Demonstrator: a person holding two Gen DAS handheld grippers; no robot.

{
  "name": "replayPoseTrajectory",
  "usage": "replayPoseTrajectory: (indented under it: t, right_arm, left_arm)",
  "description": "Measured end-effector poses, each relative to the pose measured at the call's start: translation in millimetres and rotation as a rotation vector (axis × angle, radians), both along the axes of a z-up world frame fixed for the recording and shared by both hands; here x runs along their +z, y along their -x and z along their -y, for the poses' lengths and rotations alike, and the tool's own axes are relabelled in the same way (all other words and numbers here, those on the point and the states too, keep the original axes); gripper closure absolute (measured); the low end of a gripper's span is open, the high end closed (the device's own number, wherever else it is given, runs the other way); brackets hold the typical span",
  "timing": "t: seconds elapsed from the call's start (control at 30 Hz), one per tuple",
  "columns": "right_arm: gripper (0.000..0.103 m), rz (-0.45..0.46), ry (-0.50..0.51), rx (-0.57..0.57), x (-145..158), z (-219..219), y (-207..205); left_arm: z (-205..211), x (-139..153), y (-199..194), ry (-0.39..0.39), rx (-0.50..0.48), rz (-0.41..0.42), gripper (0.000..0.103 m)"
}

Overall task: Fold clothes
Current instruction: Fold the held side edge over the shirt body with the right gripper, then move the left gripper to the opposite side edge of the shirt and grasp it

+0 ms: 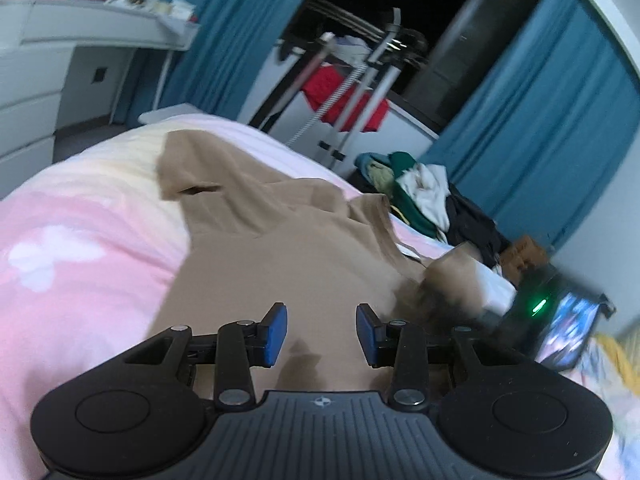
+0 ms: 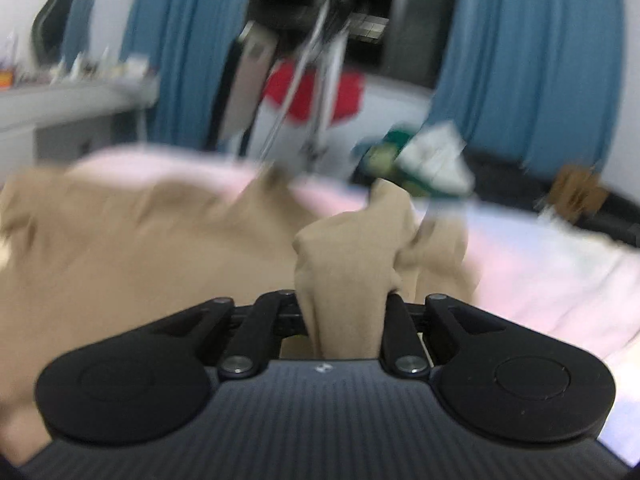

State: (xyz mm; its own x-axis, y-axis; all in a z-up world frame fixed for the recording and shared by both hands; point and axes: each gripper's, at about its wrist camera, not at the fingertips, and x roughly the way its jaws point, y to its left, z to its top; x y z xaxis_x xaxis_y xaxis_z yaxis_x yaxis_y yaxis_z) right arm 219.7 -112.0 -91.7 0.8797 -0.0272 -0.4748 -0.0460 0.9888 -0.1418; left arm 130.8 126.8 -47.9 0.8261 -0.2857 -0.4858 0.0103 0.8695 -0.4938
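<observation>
My left gripper: blue pads spread wide, nothing between, hovering over tan garment sprawled across pink bed, centre frame. Clothes pile right of centre, upper half. My right gripper: clamped on bunched tan garment fold, fabric hiding fingertips; view blurred.

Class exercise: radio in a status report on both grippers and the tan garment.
Left gripper open, hovering over tan garment on the pink bed cover. Right gripper shut on a bunched fold of it. Clothes pile beyond, not in the way.
</observation>
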Motion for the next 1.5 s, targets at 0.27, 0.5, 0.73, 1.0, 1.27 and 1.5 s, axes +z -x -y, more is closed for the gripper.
replayPoseTrajectory:
  t: [0.27, 0.5, 0.73, 1.0, 1.27, 1.5]
  right_arm:
    - [0.024, -0.106, -0.171, 0.275, 14, 6, 47]
    - [0.024, 0.011, -0.342, 0.204, 63, 52, 147]
    - [0.024, 0.104, -0.384, 0.050, 62, 83, 199]
    - [0.024, 0.121, -0.377, -0.096, 53, 120, 190]
    - [0.024, 0.098, -0.528, -0.199, 37, 175, 177]
    - [0.024, 0.051, -0.600, -0.244, 21, 196, 162]
  left_arm:
    - [0, -18, -13, 0.019, -0.030, -0.039, 0.060]
    - [20, -23, -7, -0.032, -0.095, -0.032, 0.060]
    - [34, -19, 5, -0.090, -0.121, -0.033, 0.060]
    - [79, -4, -22, -0.227, -0.161, -0.029, 0.062]
    - [146, 4, -130, -0.215, -0.222, -0.067, 0.063]
    - [178, -19, -177, -0.424, -0.236, -0.190, 0.099]
